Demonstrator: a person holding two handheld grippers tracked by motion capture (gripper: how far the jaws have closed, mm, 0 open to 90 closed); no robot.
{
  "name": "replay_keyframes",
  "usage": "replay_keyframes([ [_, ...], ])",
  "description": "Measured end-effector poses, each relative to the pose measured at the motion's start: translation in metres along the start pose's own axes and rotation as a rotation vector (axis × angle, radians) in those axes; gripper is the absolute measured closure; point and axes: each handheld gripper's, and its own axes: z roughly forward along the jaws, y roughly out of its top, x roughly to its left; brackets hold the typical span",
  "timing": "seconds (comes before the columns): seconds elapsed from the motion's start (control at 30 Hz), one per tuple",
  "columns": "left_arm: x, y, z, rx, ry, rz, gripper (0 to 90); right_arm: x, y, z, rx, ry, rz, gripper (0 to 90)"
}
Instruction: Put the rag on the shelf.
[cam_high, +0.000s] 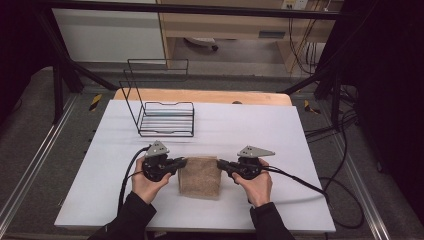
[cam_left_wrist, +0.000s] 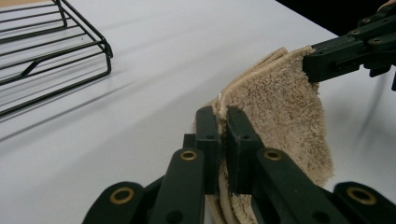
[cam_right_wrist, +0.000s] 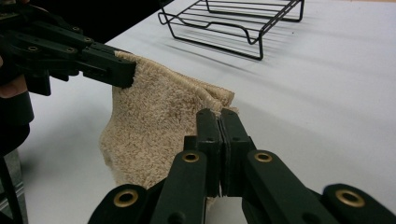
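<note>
From the high view I have the folded beige towel (cam_high: 200, 177) between my two grippers, on the near side of the wire rack (cam_high: 162, 112) and well apart from it. The left gripper (cam_high: 183, 162) pinches the towel's top left corner and the right gripper (cam_high: 220, 163) its top right corner, so the folded top edge runs level from one to the other, roughly parallel to the rack's front bar. The cloth hangs down from that edge toward the white tabletop (cam_high: 280, 135); whether its lower hem touches I cannot tell.

In the left gripper view my jaws are pressed together on the stacked layers of the towel (cam_left_wrist: 280, 116), with the rack (cam_left_wrist: 56, 56) off to the upper left.

In the right gripper view the jaws are likewise clamped on the towel's (cam_right_wrist: 154, 126) corner, and the rack (cam_right_wrist: 233, 21) lies straight ahead (the right hand looks marginally nearer to it). I judge the coming move is a carry forward to the rack.
</note>
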Motion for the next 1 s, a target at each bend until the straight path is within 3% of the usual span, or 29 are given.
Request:
replay_keyframes([
  [0.63,-0.008,0.009,-0.014,-0.085,0.017,0.04,84.7,0.008,0.013,-0.013,-0.063,-0.01,-0.069,89.0],
  [1.0,-0.009,0.013,-0.022,-0.129,0.034,0.044,84.7,0.013,0.022,-0.014,-0.092,-0.016,-0.106,89.0],
])
